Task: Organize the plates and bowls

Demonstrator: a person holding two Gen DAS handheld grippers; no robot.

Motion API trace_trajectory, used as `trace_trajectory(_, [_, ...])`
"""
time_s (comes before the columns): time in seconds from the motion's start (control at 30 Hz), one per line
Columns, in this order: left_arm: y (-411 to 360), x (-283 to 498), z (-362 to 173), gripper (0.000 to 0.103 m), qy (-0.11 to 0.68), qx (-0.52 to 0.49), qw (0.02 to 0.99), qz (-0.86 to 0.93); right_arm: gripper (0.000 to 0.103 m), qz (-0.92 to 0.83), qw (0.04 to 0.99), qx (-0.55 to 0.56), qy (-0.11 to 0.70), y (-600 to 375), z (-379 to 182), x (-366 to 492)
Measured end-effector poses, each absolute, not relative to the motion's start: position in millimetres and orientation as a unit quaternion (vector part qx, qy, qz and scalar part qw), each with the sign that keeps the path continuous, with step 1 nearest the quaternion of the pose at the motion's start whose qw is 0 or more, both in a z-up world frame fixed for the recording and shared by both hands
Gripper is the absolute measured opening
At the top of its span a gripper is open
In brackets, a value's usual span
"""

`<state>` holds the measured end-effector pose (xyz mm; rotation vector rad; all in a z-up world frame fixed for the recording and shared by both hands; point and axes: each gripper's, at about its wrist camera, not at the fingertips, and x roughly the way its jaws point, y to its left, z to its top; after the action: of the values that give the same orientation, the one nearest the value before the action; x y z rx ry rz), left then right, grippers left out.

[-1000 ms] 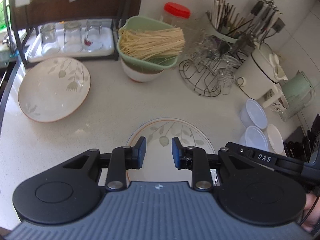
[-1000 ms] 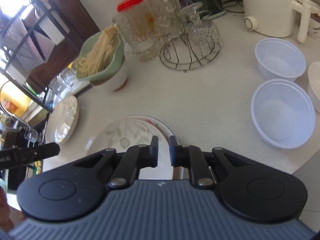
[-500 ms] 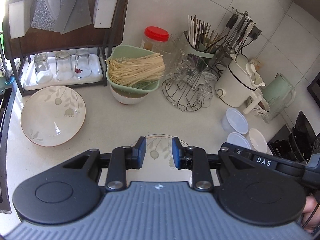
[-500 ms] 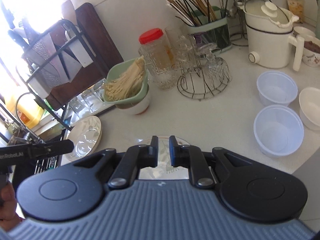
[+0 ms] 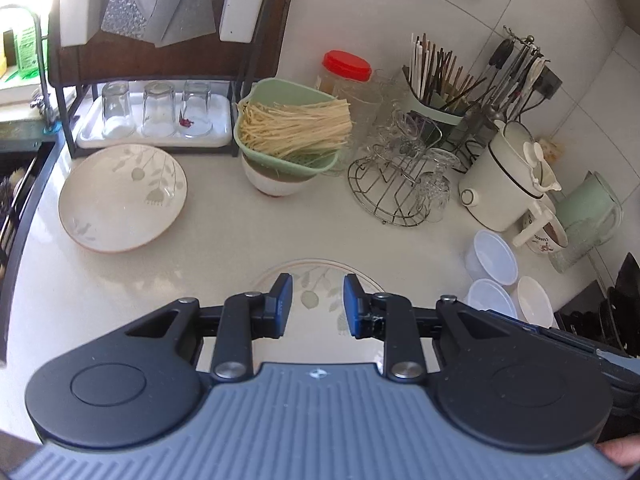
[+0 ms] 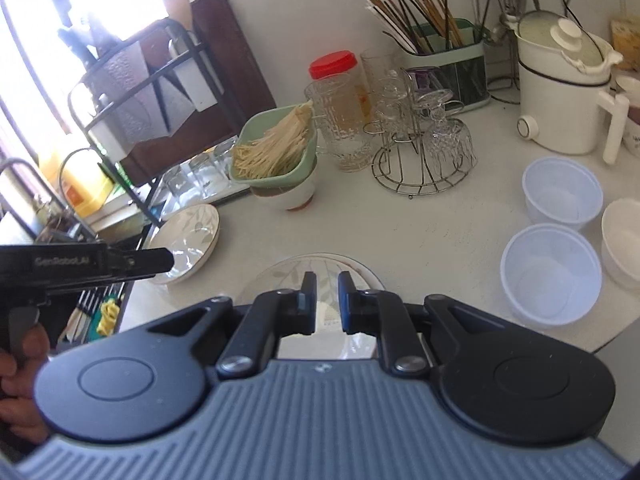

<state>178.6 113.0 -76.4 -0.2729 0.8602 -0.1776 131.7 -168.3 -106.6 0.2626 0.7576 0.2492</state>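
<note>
A leaf-patterned plate [image 5: 316, 280] [image 6: 280, 276] lies on the white counter below both grippers. A second, deeper leaf-patterned plate [image 5: 122, 196] [image 6: 188, 236] sits at the left near the rack. Two translucent plastic bowls [image 5: 494, 256] [image 6: 562, 192] [image 6: 550, 274] and a white bowl [image 5: 534, 300] [image 6: 622, 236] stand at the right. My left gripper [image 5: 317, 304] is open and empty, above the near plate. My right gripper [image 6: 327, 300] is open a little and empty, above the same plate.
A green basket of noodles [image 5: 292, 128] rests on a bowl at the back. A wire glass stand [image 5: 396, 184], a red-lidded jar [image 5: 346, 72], a utensil holder [image 5: 436, 92], a white kettle [image 5: 508, 184] and a black rack with glasses [image 5: 156, 112] line the back.
Both grippers have risen and pulled back from the near plate, so more of the counter shows. Their jaws have kept the same opening.
</note>
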Motion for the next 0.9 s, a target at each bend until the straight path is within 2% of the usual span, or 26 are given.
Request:
trace_trajectory(0.57, [59, 92, -97, 0.031, 0.425, -0.151, 0.892, -0.012, 0.015, 0.205, 0.902, 0.074, 0.374, -203, -110, 101])
trace_trajectory(0.9, [80, 37, -92, 0.031, 0.434, -0.133, 0.889, 0.060, 0.015, 0.278, 0.886, 0.068, 0.366, -189, -110, 84])
